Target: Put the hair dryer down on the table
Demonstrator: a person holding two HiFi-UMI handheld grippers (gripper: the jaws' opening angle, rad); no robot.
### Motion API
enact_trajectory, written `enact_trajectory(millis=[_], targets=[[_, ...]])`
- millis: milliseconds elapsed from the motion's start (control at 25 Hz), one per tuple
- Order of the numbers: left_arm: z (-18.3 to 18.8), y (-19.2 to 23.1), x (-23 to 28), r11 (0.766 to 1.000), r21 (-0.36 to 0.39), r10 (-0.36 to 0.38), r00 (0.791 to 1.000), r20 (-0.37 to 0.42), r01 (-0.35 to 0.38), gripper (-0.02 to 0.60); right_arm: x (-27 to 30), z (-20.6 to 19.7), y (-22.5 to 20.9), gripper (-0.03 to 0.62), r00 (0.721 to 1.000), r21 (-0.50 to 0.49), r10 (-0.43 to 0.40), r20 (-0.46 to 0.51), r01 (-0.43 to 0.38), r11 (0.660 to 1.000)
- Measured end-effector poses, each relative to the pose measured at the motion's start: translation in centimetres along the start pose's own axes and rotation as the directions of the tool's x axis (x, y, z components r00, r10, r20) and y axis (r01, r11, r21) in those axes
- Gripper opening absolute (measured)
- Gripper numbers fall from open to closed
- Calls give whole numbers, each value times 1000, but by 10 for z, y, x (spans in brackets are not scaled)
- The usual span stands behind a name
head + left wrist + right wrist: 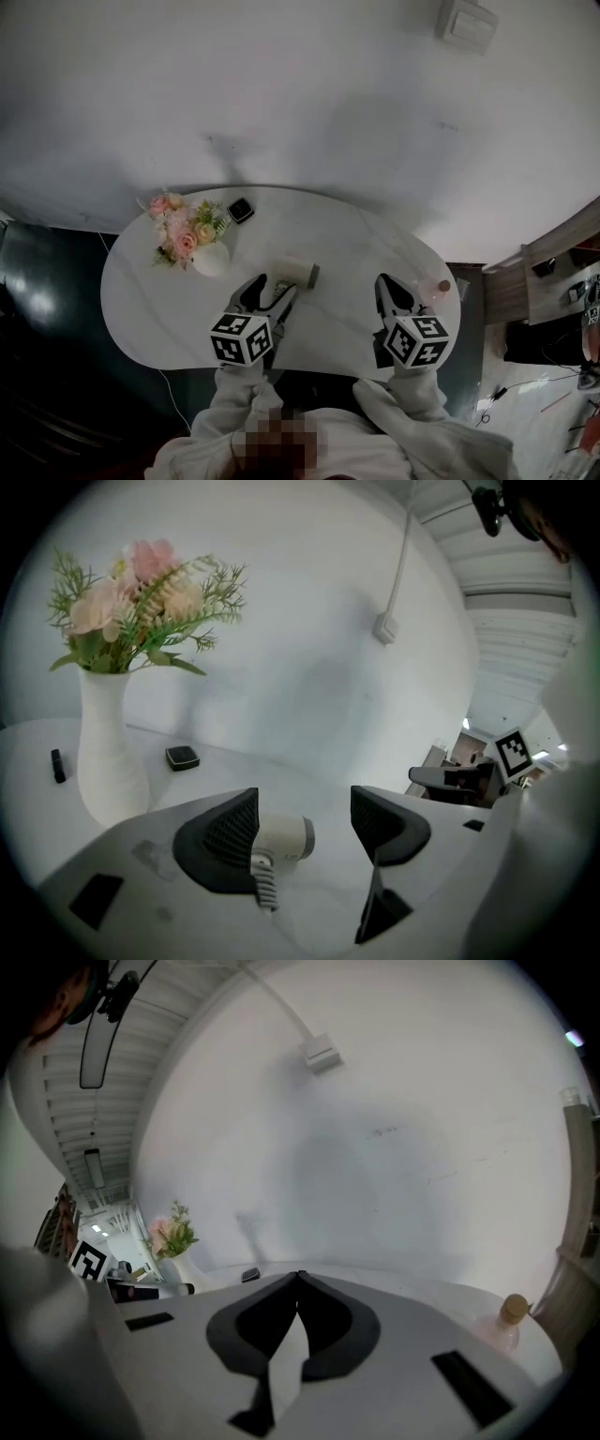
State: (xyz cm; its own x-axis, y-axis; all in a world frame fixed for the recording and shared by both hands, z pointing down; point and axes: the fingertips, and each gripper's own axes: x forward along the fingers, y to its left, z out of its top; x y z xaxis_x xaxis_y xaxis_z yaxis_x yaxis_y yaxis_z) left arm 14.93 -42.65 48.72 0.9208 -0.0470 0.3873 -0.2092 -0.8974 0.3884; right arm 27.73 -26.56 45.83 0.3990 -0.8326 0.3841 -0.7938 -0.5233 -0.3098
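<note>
Seems almost finished. Can see the hair dryer [298, 273] lying on its side on the white worktop [349, 232], to the right of the flower vase [210, 260] in the head view and near to it, with its coiled cord hanging toward the person. No lifting visible: rests on the surface by its own weight, as far as can be judged.

Left tool [269, 292]: wide open, gripping nothing. In the left gripper view, shows the dryer in the gap between the two jaws, close beside the left one, with clear space to the right one. Cannot tell if the left jaw touches the dryer body or only stands in front of it.

Right tool [392, 292]: closed, tips meeting, nothing between them. Held far to the right of the vase, well apart from the dryer.

So, placing judged as done and the release also. Left to do, probably: only to draw the left tool back, away from the vase side, without pushing the dryer or catching the cord.
</note>
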Motion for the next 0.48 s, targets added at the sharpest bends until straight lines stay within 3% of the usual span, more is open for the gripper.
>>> enact_trajectory(millis=[360, 480], targets=[[56, -25, -27, 981, -6, -189, 969, 161, 192, 304, -8, 36, 27, 49, 996, -82, 36, 77, -29, 996], [69, -30, -36, 977, 2, -207, 955, 210, 211, 231, -13, 46, 36, 49, 993, -104, 55, 100, -45, 994]])
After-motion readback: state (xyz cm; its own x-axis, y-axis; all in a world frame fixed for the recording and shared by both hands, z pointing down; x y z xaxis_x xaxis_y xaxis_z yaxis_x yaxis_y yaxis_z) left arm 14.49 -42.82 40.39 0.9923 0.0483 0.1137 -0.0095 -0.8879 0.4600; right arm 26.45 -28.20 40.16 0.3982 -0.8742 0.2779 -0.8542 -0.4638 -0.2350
